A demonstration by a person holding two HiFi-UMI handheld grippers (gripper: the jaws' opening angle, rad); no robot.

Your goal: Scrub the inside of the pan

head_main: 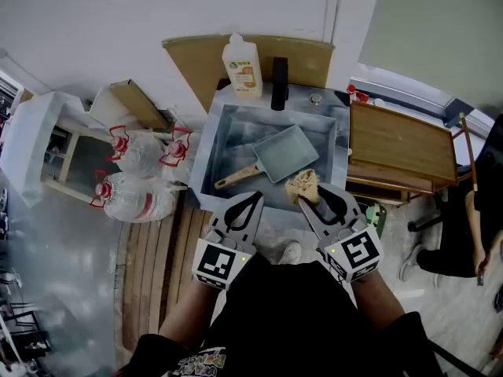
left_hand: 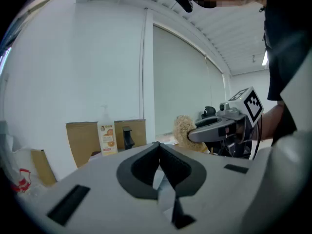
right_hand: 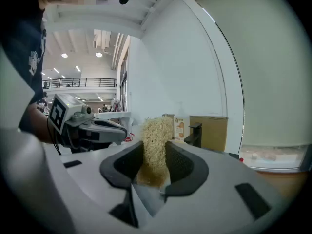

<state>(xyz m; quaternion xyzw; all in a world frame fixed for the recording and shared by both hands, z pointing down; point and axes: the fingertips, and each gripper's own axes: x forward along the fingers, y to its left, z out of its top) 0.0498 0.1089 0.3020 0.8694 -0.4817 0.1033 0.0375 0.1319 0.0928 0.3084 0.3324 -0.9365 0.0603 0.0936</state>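
Nearest, the person's black-clad torso and arms fill the bottom of the head view, w/ 2 grippers held out side by side, each carrying its marker cube. Left gripper (head_main: 253,199) (left_hand: 158,147): jaws closed tight on each other, nothing btwn the pads. Right gripper (head_main: 313,198) (right_hand: 155,149): jaws narrow, clamped on a tan fibrous scrubbing pad (head_main: 302,184) (right_hand: 156,128), which stands upright and sticks out past the tips. The left gripper view also catches that pad from the side (left_hand: 182,129). Both grippers point nearly level, a bit down, by the near rim of the grey metal sink (head_main: 206,159).

Just beyond, in the sink basin, lies the square grey pan w/ light wooden handle (head_main: 284,152), handle toward the near-left corner. In the head view the scrubbing pad sits just off the pan's near-right corner, not inside it; can't tell if they touch.

Behind the sink: black tap (head_main: 279,83), white soap bottle w/ orange label (head_main: 241,67) and a brown cardboard sheet (head_main: 192,57) against the white wall. Left of the sink: clear plastic bags w/ red print (head_main: 134,175), and nearer, a wooden-slat floor panel (head_main: 157,258). Right of the sink: a wooden table (head_main: 401,144). A 2nd person (head_main: 471,210) shows at the far right edge.
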